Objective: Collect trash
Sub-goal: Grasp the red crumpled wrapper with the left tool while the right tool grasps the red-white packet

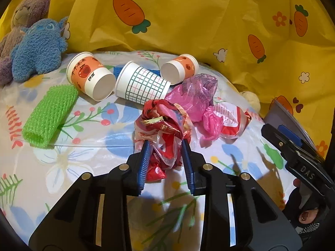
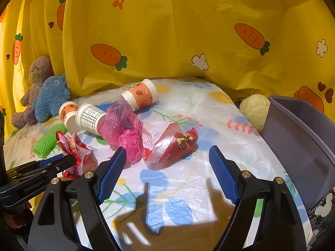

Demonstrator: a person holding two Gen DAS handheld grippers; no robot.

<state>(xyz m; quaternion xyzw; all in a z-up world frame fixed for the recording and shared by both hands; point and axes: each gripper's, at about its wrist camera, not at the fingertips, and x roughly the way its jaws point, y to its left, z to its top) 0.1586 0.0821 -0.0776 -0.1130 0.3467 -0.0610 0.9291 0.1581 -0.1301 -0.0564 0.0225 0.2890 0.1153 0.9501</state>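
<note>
Since the left gripper point(image 1: 165, 144) is already pinching the crumpled red wrapper point(image 1: 165, 125), lift gently toward the grey bin point(image 2: 301, 125) while the right gripper point(image 2: 167, 156) waits spread wide.

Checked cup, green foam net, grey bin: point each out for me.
Checked cup point(image 1: 144, 84): left wrist view, on its gridded side wall.
Green foam net point(image 1: 49, 114): left wrist view, mid-sleeve.
Grey bin point(image 2: 301, 138): right wrist view, on its inner wall.
</note>
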